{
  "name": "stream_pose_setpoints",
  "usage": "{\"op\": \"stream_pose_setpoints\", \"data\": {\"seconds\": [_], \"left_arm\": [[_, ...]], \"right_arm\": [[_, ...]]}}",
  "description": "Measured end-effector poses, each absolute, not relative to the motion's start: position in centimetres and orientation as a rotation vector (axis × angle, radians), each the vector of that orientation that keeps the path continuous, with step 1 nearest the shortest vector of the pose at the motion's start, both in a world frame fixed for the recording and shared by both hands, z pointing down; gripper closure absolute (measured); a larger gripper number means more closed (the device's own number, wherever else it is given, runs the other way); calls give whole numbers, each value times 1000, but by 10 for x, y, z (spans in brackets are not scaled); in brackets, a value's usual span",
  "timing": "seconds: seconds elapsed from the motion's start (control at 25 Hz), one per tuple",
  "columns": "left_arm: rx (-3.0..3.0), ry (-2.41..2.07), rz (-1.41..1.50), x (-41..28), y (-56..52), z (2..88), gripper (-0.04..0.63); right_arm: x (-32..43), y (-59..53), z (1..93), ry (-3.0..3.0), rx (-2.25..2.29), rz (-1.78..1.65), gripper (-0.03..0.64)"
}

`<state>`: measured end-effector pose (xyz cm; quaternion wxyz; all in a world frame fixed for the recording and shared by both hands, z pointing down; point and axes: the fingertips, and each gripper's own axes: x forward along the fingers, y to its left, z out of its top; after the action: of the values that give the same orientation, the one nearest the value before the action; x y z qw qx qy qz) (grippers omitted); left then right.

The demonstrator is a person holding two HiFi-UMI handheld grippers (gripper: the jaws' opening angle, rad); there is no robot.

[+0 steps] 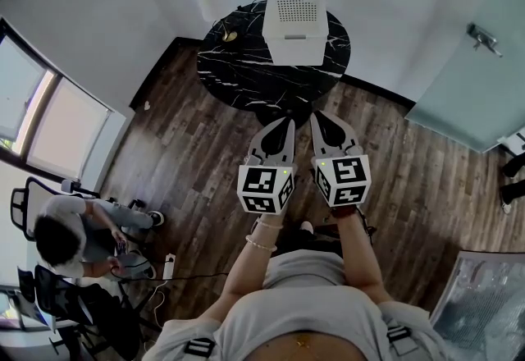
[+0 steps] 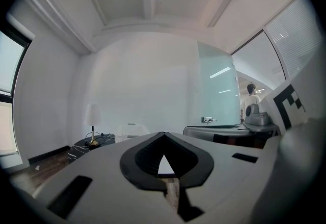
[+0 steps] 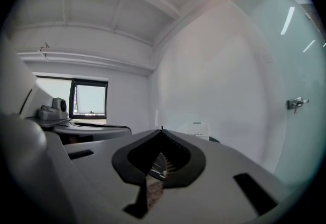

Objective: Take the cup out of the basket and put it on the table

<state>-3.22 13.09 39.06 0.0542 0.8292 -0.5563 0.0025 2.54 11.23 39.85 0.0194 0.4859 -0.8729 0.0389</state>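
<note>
Stands on a dark wood floor (image 1: 205,146) in a white-walled room. Has a frosted glass door (image 1: 459,89) off to the right, with a metal handle (image 1: 486,39), and a window (image 1: 49,117) off to the left. Faces a round black table (image 1: 246,76) with white veining, set close to the far wall. Shares the room with a seated person (image 1: 78,236) at the lower left of the head view, near the window and well apart from the table.

Finds a white basket (image 1: 294,31) resting on the far right part of the table, its top face marked by a patch of small holes.

Holds the left gripper (image 1: 288,121) and the right gripper (image 1: 315,116) side by side above the floor, tips near each other, both aimed at the table and stopping just short of its near edge. Shows, in the left gripper view, jaws pressed tip to tip with nothing between them. Shows the same in the right gripper view: tips together, empty.

Catches a small lamp (image 1: 230,36) with a brass-coloured base near the left rim of the table, apart from the basket. Wears a bead bracelet (image 1: 261,244) on the left wrist.

Cannot tell where the cup is: no view shows it.
</note>
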Motion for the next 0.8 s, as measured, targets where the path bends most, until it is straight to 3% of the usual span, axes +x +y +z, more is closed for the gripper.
{"op": "stream_pose_setpoints", "data": {"seconds": [0.8], "left_arm": [[2543, -1634, -2, -38, 71, 393, 589]], "right_arm": [[20, 57, 406, -2663, 1558, 142, 609]]}}
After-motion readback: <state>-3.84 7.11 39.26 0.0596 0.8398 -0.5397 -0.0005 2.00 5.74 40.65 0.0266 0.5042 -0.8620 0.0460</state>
